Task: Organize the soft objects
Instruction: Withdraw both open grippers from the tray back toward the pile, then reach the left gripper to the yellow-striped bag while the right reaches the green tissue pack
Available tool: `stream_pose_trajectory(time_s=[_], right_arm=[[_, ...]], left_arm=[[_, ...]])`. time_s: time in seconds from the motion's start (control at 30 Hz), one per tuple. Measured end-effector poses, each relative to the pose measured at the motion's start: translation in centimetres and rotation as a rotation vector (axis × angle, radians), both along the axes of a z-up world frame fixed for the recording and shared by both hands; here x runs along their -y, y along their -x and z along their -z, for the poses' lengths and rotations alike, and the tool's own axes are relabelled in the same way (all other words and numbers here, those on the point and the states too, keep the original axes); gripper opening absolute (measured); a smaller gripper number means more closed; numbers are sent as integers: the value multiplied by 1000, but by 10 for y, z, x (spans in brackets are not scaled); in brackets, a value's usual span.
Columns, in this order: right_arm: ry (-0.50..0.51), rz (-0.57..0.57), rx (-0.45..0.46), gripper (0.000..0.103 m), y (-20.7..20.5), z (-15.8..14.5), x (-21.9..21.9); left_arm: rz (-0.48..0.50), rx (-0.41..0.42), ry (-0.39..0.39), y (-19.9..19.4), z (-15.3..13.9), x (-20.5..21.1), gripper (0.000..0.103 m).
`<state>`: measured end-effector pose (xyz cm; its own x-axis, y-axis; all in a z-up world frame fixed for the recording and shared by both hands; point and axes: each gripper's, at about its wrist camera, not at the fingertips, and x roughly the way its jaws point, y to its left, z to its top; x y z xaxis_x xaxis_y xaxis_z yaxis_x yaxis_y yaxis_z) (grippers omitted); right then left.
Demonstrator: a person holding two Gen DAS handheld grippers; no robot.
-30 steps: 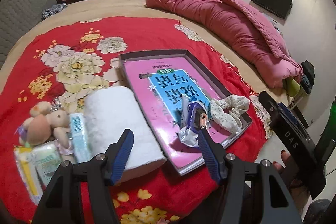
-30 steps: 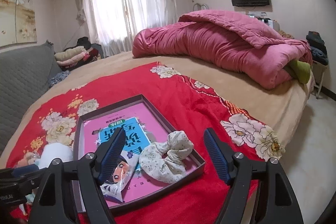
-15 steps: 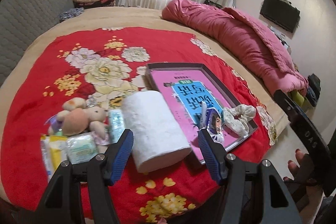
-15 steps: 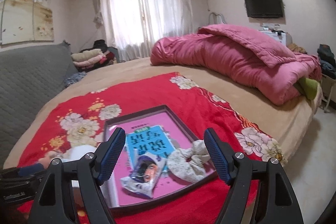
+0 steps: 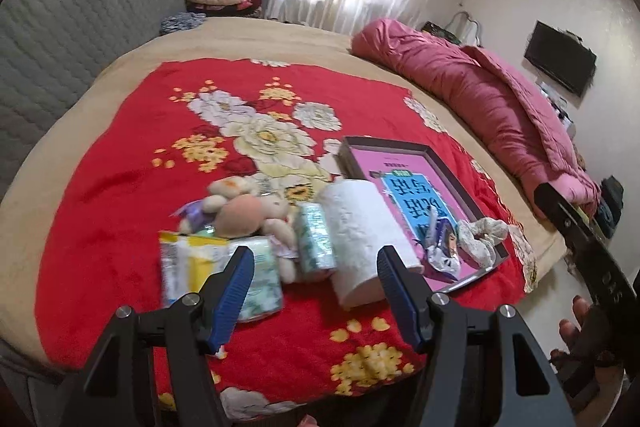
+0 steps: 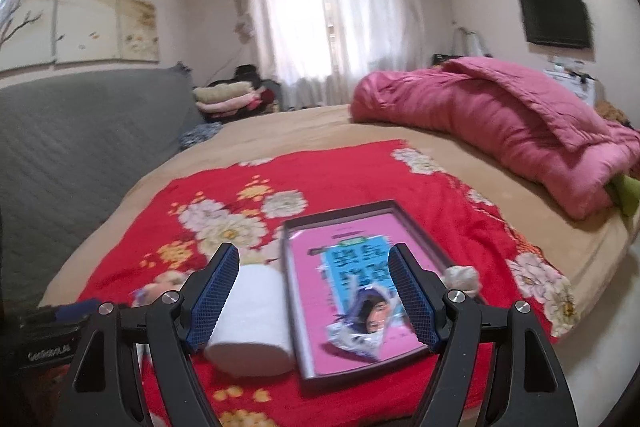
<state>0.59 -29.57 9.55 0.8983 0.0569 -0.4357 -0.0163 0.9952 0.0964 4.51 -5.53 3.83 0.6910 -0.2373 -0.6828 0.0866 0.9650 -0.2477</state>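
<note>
1. Left gripper (image 5: 316, 271) pulled back from the tray (image 5: 468, 187) and swung left; now aimed over the tissue packs (image 5: 256, 267) and paper roll (image 5: 360, 223), not the snack packet (image 5: 442, 247).
2. Plush toy (image 5: 240, 211) and packs now sit farther off, nearer mid-view.
3. Right gripper (image 6: 312, 291) drawn back and shifted left; paper roll (image 6: 252, 323) now in view beside the left finger.
4. Scrunchie (image 6: 460, 277) now mostly hidden behind the right finger.
5. More of the red blanket (image 6: 340, 179) visible in both views.
</note>
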Motion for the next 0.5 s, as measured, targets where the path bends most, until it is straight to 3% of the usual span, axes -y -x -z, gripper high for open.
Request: stream_pose_trajectory(time_s=[0.5], right_arm=[[85, -235, -46, 78, 16, 9, -86]], left_arm=[[-124, -28, 8, 18, 13, -70, 64]])
